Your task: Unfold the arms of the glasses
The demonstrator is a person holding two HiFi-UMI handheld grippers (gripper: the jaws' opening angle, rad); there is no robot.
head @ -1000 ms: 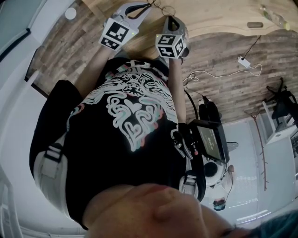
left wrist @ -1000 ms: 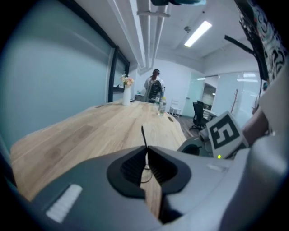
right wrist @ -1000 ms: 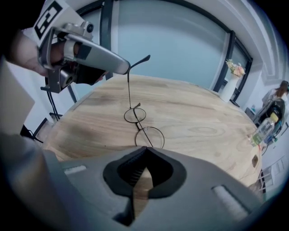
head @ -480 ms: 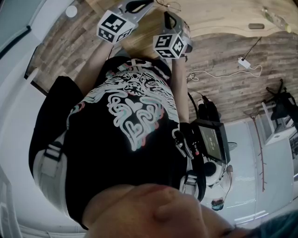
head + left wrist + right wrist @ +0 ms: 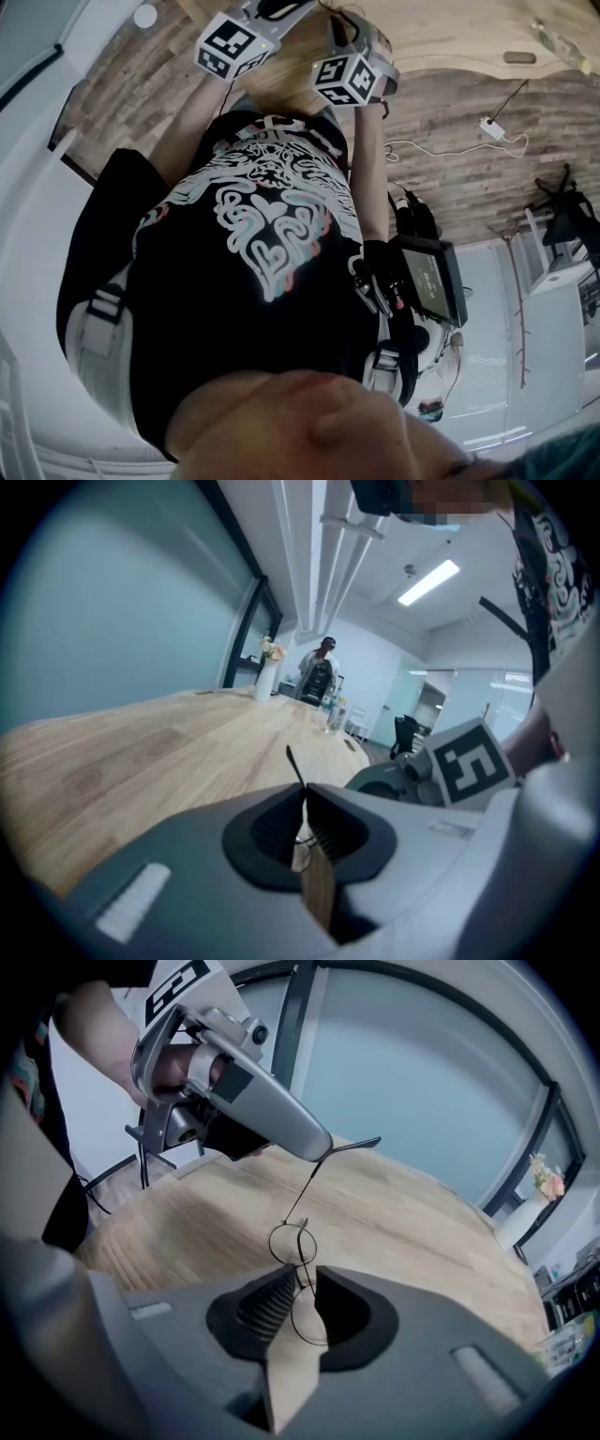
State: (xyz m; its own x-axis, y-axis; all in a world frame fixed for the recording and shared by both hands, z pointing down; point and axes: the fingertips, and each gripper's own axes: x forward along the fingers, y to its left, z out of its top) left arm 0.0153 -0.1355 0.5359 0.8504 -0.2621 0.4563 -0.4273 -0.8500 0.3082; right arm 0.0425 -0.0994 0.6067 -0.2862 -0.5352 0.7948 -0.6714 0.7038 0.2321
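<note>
Glasses point(image 5: 292, 1243) held over table point(image 5: 422, 1232).
The frame point(image 5: 304, 1266) is clamped in the jaws of the right gripper point(image 5: 302, 1283), one arm point(image 5: 306, 1190) in those of the left gripper point(image 5: 323, 1154).

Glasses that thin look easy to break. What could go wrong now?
1. The left gripper pinches the thin wire arm near its end while the right gripper clamps the glasses by the round rims. Swinging the arm too far could bend it or strain the hinge.
2. Twisting either gripper might warp the rims.
3. If a pinch slips, the glasses could drop onto the wooden table.
</note>
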